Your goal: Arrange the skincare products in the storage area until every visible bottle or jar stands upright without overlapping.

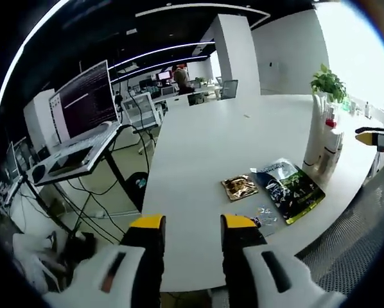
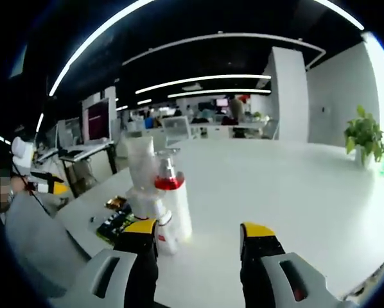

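Note:
Several white skincare bottles (image 2: 179, 208) stand upright in a tight cluster on the white table (image 2: 288, 192), one with a red collar (image 2: 168, 183) and a tall translucent tube (image 2: 140, 163) behind it. My right gripper (image 2: 198, 231) is open, just short of them, its left jaw close to the cluster. The same bottles (image 1: 320, 138) stand at the table's right side in the left gripper view. My left gripper (image 1: 193, 224) is open over the table's near edge with nothing between its jaws. A gold sachet (image 1: 239, 187) and a dark blue-green packet (image 1: 289, 186) lie flat ahead of it.
A potted plant (image 1: 328, 82) stands beyond the bottles. Left of the table (image 1: 205, 135) are a monitor on a stand (image 1: 83, 102) and cables on the floor. The right gripper (image 1: 375, 136) shows at the far right, the left gripper (image 2: 47, 186) at the far left.

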A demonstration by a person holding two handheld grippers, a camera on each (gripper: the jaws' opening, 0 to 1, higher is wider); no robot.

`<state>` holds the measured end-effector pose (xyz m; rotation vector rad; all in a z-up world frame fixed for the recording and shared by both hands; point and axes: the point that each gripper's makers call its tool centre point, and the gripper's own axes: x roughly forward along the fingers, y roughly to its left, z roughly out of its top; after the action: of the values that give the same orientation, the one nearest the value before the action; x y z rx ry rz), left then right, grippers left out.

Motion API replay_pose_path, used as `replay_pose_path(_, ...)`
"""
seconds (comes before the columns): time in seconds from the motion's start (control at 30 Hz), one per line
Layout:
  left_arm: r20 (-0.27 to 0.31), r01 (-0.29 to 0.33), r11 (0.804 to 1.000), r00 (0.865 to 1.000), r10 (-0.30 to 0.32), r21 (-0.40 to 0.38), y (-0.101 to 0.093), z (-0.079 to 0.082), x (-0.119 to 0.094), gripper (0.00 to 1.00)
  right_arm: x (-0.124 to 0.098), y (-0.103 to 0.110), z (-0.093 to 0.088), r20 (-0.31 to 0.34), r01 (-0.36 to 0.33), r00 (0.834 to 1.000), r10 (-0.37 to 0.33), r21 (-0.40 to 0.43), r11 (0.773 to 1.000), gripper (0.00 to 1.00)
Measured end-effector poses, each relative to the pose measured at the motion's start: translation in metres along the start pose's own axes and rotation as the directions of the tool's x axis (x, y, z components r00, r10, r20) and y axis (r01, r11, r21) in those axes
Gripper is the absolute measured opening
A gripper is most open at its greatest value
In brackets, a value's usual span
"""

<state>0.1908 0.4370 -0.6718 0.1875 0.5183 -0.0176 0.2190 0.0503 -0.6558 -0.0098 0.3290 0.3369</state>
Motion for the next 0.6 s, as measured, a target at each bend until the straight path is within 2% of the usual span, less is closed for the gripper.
replay_pose_path(0.07,-0.012,-0.010,1.000,1.000,0.010,0.008,0.0003,-0.0014,-0.0004,0.29,-0.0006,-0.0025,0.0014,0.014,0.011,1.000,-0.011,-0.005,1.000,0.46)
replay_pose_path(0.13,-0.002,-0.022,1.000,1.000,0.022,0.009,0.0022,0.0005,-0.0012,0.29,0.0004,0.0003,-0.0013,-0.001,-0.011,1.000,0.011,0.012,1.000,0.45)
replay_pose_path(0.2,0.013,-0.036,0.999,0.999,0.036,-0.008,0.0045,0.0028,-0.0025,0.29,0.0007,0.0031,-0.0037,-0.019,-0.025,1.000,0.025,-0.028,0.999,0.45)
replay_pose_path(0.23,0.013,-0.038,0.999,0.999,0.038,-0.015,0.0053,0.0027,-0.0026,0.29,0.0003,0.0037,-0.0021,-0.008,-0.022,1.000,0.022,-0.040,0.999,0.44)
replay_pose_path(0.33,0.009,-0.031,0.999,0.999,0.031,-0.036,0.0051,0.0023,-0.0022,0.29,-0.0006,-0.0008,0.0022,0.022,-0.006,1.000,0.007,-0.020,1.000,0.44)
replay_pose_path(0.4,0.017,-0.023,0.999,1.000,0.024,-0.028,0.0022,0.0037,-0.0034,0.30,0.0000,-0.0015,0.0005,0.011,-0.007,1.000,0.007,-0.012,1.000,0.44)
replay_pose_path(0.5,0.035,-0.020,1.000,0.999,0.021,-0.017,0.0019,0.0065,-0.0042,0.30,0.0010,0.0031,-0.0006,0.001,-0.023,1.000,0.023,-0.043,0.999,0.43)
replay_pose_path(0.6,0.024,-0.014,1.000,1.000,0.014,-0.022,0.0020,0.0042,-0.0032,0.31,0.0011,0.0037,-0.0012,-0.005,-0.022,1.000,0.022,-0.049,0.999,0.43)
